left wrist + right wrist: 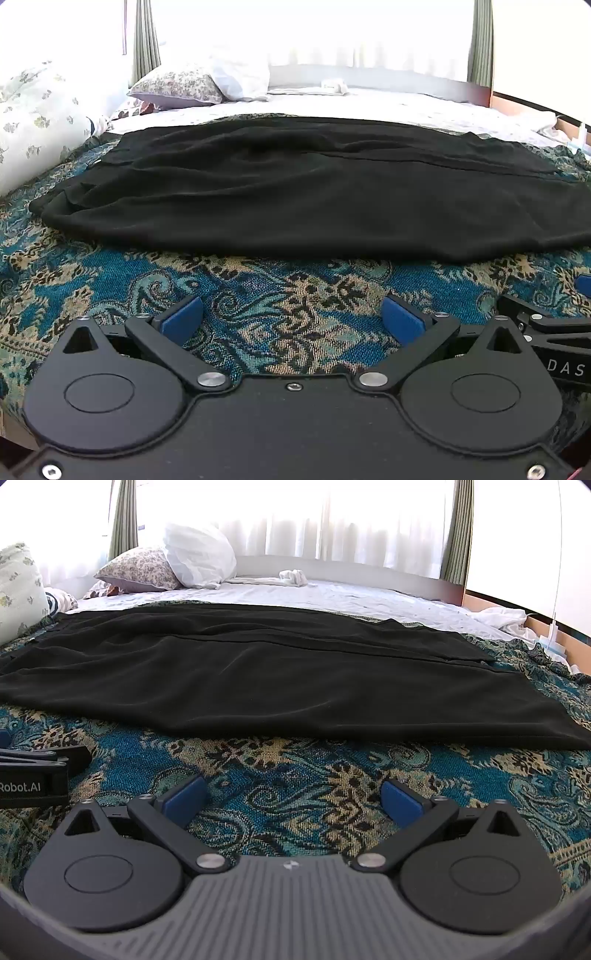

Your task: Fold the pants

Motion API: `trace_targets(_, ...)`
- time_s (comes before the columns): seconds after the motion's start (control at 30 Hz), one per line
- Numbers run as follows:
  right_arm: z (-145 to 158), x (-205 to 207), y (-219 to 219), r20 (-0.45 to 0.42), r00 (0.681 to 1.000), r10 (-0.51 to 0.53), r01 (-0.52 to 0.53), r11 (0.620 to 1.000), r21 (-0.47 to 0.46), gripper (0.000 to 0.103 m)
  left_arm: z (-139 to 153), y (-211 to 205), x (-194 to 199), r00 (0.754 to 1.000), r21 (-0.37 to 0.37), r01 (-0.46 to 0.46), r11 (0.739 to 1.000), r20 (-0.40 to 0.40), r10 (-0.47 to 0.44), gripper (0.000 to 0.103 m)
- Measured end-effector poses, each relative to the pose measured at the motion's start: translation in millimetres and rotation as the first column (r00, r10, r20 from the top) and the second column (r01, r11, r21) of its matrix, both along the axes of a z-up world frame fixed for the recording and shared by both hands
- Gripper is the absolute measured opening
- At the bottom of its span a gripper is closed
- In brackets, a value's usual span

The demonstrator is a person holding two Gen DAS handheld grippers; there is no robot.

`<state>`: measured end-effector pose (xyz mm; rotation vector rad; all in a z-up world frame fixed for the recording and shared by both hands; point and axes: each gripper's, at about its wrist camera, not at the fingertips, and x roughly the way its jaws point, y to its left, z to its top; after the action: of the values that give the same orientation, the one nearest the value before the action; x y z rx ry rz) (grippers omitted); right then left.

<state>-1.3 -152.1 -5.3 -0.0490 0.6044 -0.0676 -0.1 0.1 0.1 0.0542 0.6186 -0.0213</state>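
Black pants point(314, 188) lie spread flat and wide across the bed, also in the right wrist view point(266, 679). A lengthwise seam or layer edge runs across their far part. My left gripper point(293, 319) is open and empty, low over the patterned bedspread just short of the pants' near edge. My right gripper point(293, 799) is open and empty too, beside the left one and equally short of the near edge. Each gripper shows at the other view's edge: the right gripper's body point(554, 328), the left gripper's body point(37, 771).
A blue and tan patterned bedspread point(258, 295) covers the near bed. Pillows point(177, 86) and a floral cushion point(40, 114) sit at the far left. White sheet point(332, 594) and bright curtained window lie beyond. The bed's wooden edge point(561, 635) is at right.
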Motion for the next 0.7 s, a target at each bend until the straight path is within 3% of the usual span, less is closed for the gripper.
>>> trace_targets(0.7, -0.5, -0.8, 0.2, 0.011, 1.0, 0.0, 0.0, 1.0, -0.003, 0.103, 0.2, 0.1, 0.5, 1.0, -0.006, 0.0, 1.0, 0.0, 0.0, 0.103)
